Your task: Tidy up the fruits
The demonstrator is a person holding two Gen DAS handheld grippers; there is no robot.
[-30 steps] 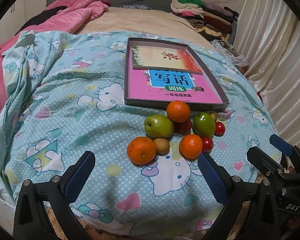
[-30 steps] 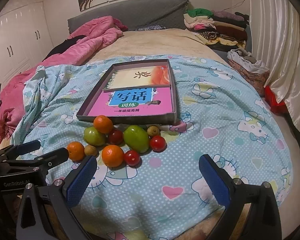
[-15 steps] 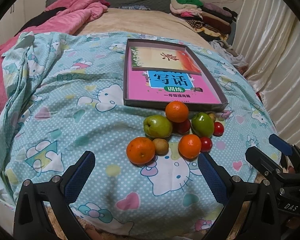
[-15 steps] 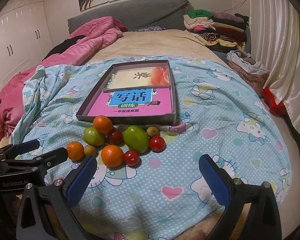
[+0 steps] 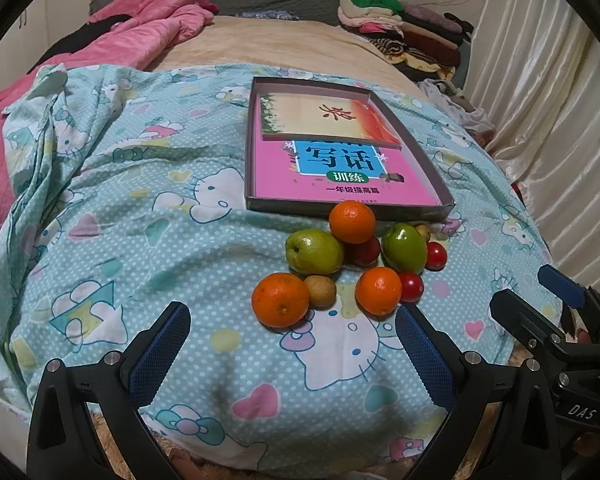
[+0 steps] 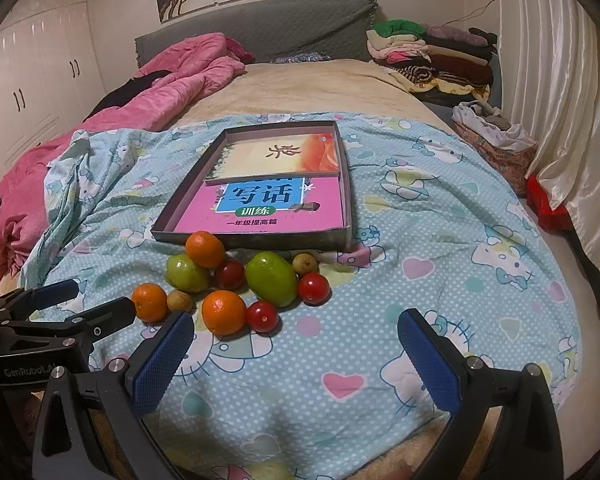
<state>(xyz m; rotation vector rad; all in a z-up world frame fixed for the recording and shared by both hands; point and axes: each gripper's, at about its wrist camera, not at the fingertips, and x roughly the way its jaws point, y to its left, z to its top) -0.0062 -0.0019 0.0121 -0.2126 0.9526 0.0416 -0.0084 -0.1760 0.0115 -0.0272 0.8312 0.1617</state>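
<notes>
A heap of fruit lies on the blue cartoon-print sheet before a shallow box [image 5: 445, 184] [image 6: 342, 184] holding books. There are three oranges [image 5: 281, 299] [image 5: 379, 291] [image 5: 352, 222], two green fruits [image 5: 314, 251] [image 5: 404, 247], several red cherry tomatoes [image 5: 411, 287] and small brown fruits [image 5: 320, 291]. The heap also shows in the right wrist view [image 6: 224, 312]. My left gripper [image 5: 292, 350] is open and empty, just short of the nearest oranges. My right gripper [image 6: 296, 354] is open and empty, to the right of the heap.
A pink quilt [image 5: 140, 28] lies at the far left of the bed. Folded clothes [image 6: 428, 56] are stacked at the far right by the headboard. A curtain [image 6: 560, 92] hangs along the right; a cloth bag [image 6: 496, 140] and a red thing [image 6: 546, 208] sit beside the bed.
Both views have shifted very slightly; the fruit and box have not moved. Both grippers stay open.
</notes>
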